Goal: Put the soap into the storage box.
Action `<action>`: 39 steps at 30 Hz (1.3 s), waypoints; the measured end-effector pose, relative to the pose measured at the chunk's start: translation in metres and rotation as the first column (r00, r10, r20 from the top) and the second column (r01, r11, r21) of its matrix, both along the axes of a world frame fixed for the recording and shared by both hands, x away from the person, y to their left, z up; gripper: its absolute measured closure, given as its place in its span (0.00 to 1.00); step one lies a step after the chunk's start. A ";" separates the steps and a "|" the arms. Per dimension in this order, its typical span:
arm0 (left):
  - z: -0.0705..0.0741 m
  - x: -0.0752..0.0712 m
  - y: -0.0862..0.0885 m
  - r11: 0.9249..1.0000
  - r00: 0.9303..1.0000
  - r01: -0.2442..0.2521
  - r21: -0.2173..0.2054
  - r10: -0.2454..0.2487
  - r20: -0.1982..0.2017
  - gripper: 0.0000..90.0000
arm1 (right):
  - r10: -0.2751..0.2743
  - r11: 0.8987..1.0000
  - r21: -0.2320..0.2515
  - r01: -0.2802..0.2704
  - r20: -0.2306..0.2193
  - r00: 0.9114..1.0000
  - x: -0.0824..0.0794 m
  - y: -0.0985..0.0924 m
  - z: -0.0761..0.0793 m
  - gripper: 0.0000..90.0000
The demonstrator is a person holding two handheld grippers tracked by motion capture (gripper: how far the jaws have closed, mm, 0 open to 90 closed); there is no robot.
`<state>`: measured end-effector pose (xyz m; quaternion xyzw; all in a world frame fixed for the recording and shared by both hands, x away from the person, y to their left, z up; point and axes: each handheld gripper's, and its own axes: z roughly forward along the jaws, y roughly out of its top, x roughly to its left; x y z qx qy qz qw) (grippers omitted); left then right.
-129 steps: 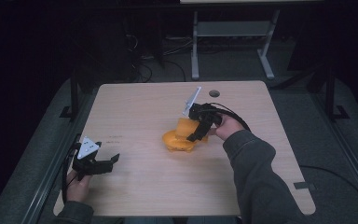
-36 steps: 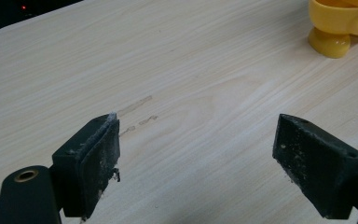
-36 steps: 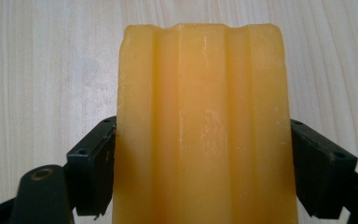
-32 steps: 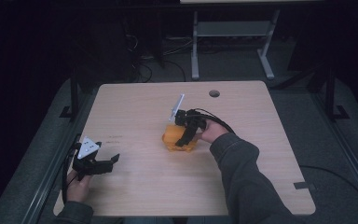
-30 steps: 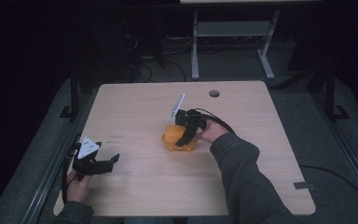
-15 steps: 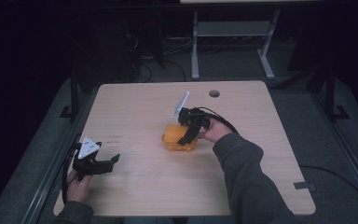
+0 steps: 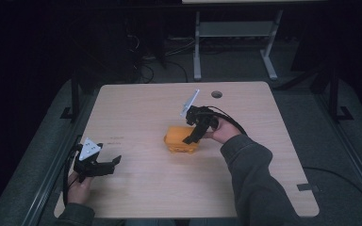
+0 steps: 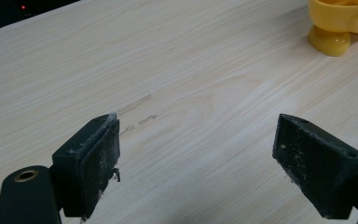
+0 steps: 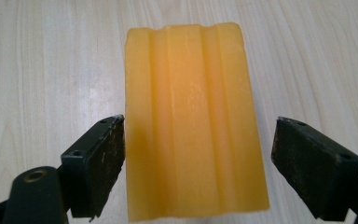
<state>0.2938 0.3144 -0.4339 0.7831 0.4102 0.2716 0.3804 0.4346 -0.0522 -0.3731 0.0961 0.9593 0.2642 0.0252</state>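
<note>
High view: one yellow block [image 7: 180, 140] mid-counter [image 7: 136, 101], right gripper [image 7: 192, 136] poised over it; left gripper [image 7: 104, 165] idle near left edge, well apart.

Left gripper view: fingers [image 8: 91, 163] wide apart, holding nothing; block's corner far off.

Right gripper view: fingers [image 9: 98, 158] apart, straddling block [image 9: 193, 121]; left finger touching or nearly so, right one clear. Grasp not yet made; closing and lift left, by my judgement.

Count: one block, two grippers.

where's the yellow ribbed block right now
In the high view the yellow ribbed plastic block lies near the middle of the wooden table, under the right gripper, whose open jaws straddle it in the right gripper view.
</note>
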 end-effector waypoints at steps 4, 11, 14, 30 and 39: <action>0.000 0.000 0.000 1.000 1.000 0.000 0.001 0.000 0.000 0.16 | -0.013 1.000 0.004 0.013 0.003 1.000 -0.001 -0.006 0.003 0.19; 0.000 0.000 0.000 1.000 1.000 0.003 0.003 -0.003 0.002 0.16 | -0.025 1.000 0.018 0.025 0.016 1.000 -0.004 -0.015 0.008 0.19; 0.000 0.000 0.000 1.000 1.000 0.002 0.003 -0.002 0.001 0.16 | -0.030 0.999 0.019 0.030 0.018 0.999 -0.005 -0.017 0.009 0.19; 0.000 0.000 0.000 1.000 1.000 0.002 0.005 -0.002 0.001 0.16 | -0.053 0.998 0.025 0.053 0.021 0.998 -0.008 -0.031 0.016 0.19; 0.000 0.000 -0.001 1.000 1.000 0.002 0.007 -0.002 0.000 0.16 | -0.071 0.997 0.037 0.070 0.018 0.997 -0.011 -0.039 0.016 0.19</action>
